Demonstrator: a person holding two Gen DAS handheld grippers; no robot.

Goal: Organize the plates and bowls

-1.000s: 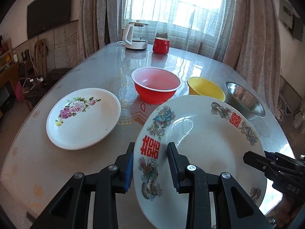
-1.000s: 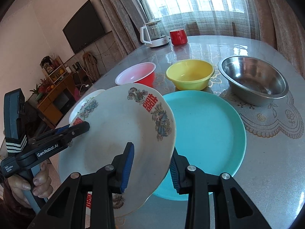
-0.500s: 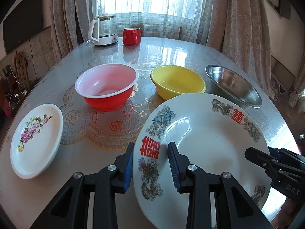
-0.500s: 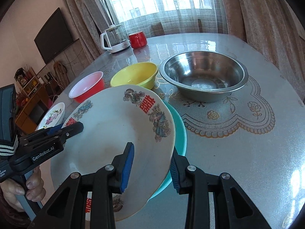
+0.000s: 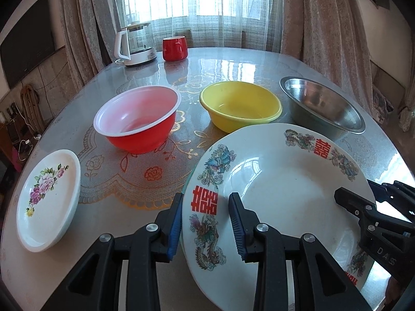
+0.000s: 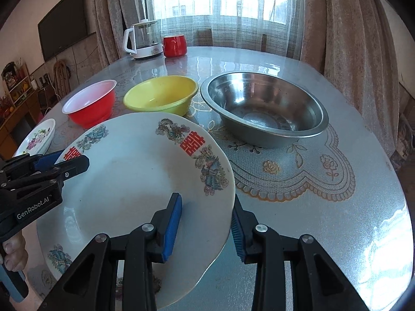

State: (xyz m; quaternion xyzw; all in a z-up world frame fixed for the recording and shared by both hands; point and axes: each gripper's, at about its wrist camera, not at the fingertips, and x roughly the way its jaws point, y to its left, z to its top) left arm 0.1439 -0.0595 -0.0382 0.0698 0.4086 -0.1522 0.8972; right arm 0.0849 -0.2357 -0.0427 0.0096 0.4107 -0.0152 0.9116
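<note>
A large white plate (image 5: pixel 280 194) with red characters and dragon patterns hangs low over the table, tilted, held by both grippers. My left gripper (image 5: pixel 206 207) is shut on its near left rim, one pad above and one below. My right gripper (image 6: pixel 205 215) is shut on the opposite rim of the plate (image 6: pixel 135 181). Each gripper shows in the other's view: the right gripper (image 5: pixel 363 215) at the far right, the left gripper (image 6: pixel 52 165) at the left. A thin teal edge (image 5: pixel 186 184) shows under the plate's left rim.
Behind the plate stand a red bowl (image 5: pixel 137 119), a yellow bowl (image 5: pixel 240 106) and a steel bowl (image 6: pixel 262 111). A small floral plate (image 5: pixel 49 197) lies at the left. A kettle (image 5: pixel 135 44) and a red mug (image 5: pixel 175 49) stand at the far edge. A hand (image 6: pixel 13 248) holds the left gripper.
Both grippers carried the decorated plate to the right and slightly down over the teal plate, which is now almost fully covered. The grips are unchanged.
</note>
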